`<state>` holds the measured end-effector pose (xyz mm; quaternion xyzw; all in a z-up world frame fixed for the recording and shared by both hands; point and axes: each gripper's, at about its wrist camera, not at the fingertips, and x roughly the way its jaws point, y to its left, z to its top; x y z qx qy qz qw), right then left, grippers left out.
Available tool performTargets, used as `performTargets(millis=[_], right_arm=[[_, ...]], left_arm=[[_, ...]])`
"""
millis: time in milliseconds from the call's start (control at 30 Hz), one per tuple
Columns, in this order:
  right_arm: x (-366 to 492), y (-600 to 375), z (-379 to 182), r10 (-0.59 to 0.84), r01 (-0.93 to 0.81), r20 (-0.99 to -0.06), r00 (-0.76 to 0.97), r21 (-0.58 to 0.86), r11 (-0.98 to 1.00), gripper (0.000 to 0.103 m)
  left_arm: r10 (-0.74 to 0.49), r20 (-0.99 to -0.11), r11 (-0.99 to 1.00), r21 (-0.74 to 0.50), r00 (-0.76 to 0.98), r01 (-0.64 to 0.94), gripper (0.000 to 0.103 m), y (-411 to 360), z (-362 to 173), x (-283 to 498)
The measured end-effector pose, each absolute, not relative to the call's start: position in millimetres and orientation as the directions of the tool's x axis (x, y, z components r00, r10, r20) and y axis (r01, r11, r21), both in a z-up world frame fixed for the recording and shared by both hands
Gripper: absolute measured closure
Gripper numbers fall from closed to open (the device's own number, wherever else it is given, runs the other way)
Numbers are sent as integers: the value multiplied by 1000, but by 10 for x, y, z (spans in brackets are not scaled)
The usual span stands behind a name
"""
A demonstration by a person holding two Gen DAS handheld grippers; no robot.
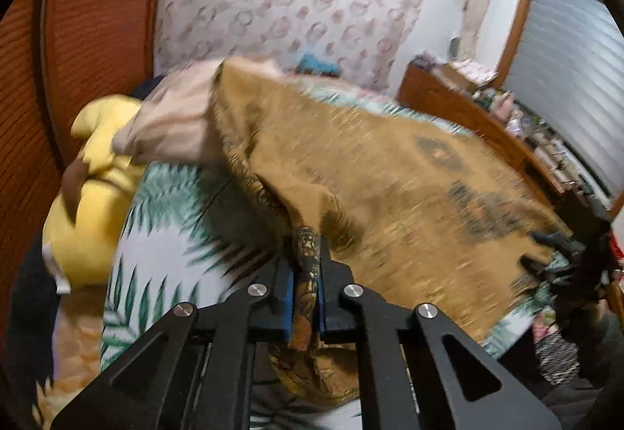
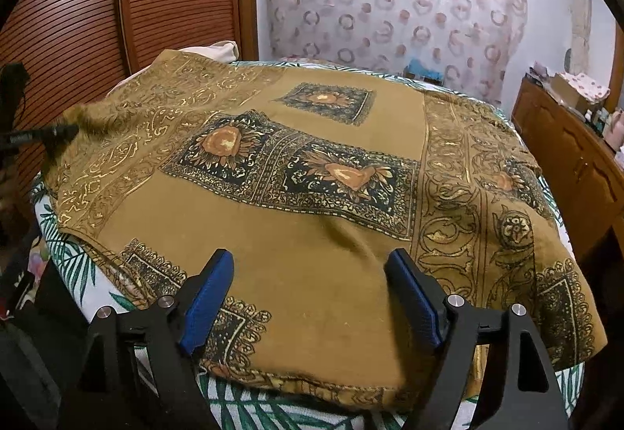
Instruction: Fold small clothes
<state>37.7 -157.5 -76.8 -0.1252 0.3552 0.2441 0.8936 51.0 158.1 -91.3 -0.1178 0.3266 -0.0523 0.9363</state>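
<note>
A mustard-brown printed cloth [image 2: 312, 235] is spread over a bed [image 2: 249, 410] covered with a white sheet bearing green palm-leaf prints. The cloth is thin and soft, patterned with dark rectangular panels holding orange sunflower-like motifs, and edged with broad borders of gold and black scrollwork. Shallow creases are seen across its middle, and its near edge is draped over the rim of the bed.

In the left wrist view, a bunched corner of the cloth [image 1: 308, 274] is pinched between the blue pads of the left tongs [image 1: 306, 297], which are clenched on it; the fabric is lifted and pulled taut from that corner, and much of it is blurred. The same raised corner is seen at the far left of the right wrist view, where the left tongs [image 2: 58, 133] are met by a tuft of fabric.

The right tongs [image 2: 310, 297] are held released, the black arms and ribbed blue pads standing wide apart just above the near plain part of the cloth, with nothing grasped.

A yellow plush toy [image 1: 89, 204] is seen beside the bed, a reddish slatted wooden door [image 2: 97, 20] behind it, and a curtain [image 2: 390, 9] with pink ring prints further back.
</note>
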Motion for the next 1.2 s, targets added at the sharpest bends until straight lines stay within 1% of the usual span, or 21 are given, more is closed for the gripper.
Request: performTargets(millis=[100,300,433,667,967,1067,1200], right_arm=[[395,-1708,-698,351,-504,-697,625,-17,864,20],[309,-2113,-495,338,-442,-666,665,14,897,20],[236,-2352,-412,317,-406,-659,682,20,914,20],[146,-2585,-365,302,-361,-651,696,47,931,20],[-42,-2804,-287,299,-332,-622,723,67,941,20],[-49,-2848,-281,298,-324,-616,729,73,943,20],[-47,-2884,-288,302,-318,-612,731,85,944,20]], left_arm=[[-217,-557,963,-258,801,82,94,1400,-644,570],[-317,-499,945,-238,806,224,94,852,-226,842],[-391,-482,920,-231,784,317,94,476,-49,1065],[-492,-442,868,-184,750,460,94,-195,349,1306],[-575,-430,802,-129,696,583,94,-769,688,1347],[-589,-445,785,-117,674,609,94,-956,709,1375],[-576,-487,786,-108,657,609,94,-1103,618,1453]])
